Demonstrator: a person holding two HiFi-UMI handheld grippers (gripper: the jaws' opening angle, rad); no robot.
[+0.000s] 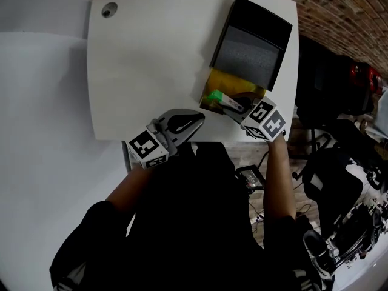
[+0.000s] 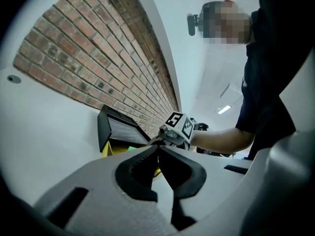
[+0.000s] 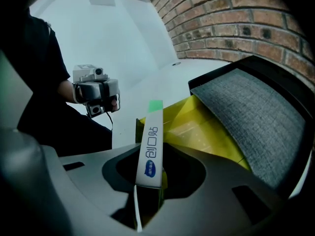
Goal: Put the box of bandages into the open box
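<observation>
The only text you can read is on the bandage box (image 3: 150, 151). Its narrow white face carries the Chinese characters 创口贴 in dark print, running lengthwise toward the far green end. At the near end of that face is a blue oval logo with white lettering too small to make out. From your head view the print on this box is too small to read. The left cube (image 1: 147, 148) and the right cube (image 1: 265, 119) bear black-and-white square markers, which are coded patterns rather than letters or numbers.
</observation>
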